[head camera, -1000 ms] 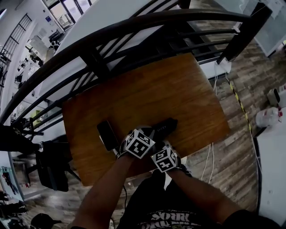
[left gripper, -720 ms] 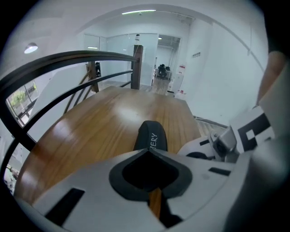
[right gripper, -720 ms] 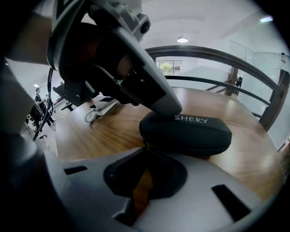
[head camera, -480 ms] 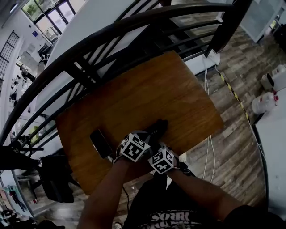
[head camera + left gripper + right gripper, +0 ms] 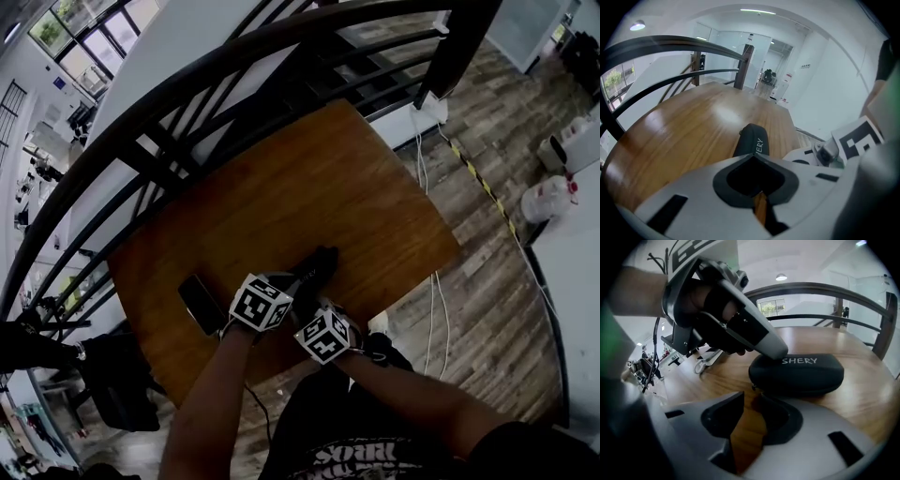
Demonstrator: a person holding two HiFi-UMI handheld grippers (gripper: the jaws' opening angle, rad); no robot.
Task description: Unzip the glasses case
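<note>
A black glasses case [image 5: 317, 266] printed SHERY [image 5: 801, 373] lies on the wooden table [image 5: 309, 187] near its front edge. My left gripper [image 5: 281, 287] is shut, and its tip [image 5: 776, 351] rests on top of the case's near end; from its own view the case [image 5: 752, 140] runs away just beyond the jaws [image 5: 752, 158]. My right gripper [image 5: 750, 401] sits just short of the case's end, where a small zip pull [image 5: 753, 388] hangs. Its jaws have just been opening and stand open, with only bare wood between them.
A dark phone [image 5: 200, 302] lies on the table left of the left gripper. A black curved railing [image 5: 187, 89] runs behind the table. Cables [image 5: 434, 309] trail over the floor at the right, and a dark bag or chair [image 5: 117, 375] stands at the lower left.
The head view has swung, so table and hands sit lower and further left in the picture. Both grippers stay at the case's near end.
</note>
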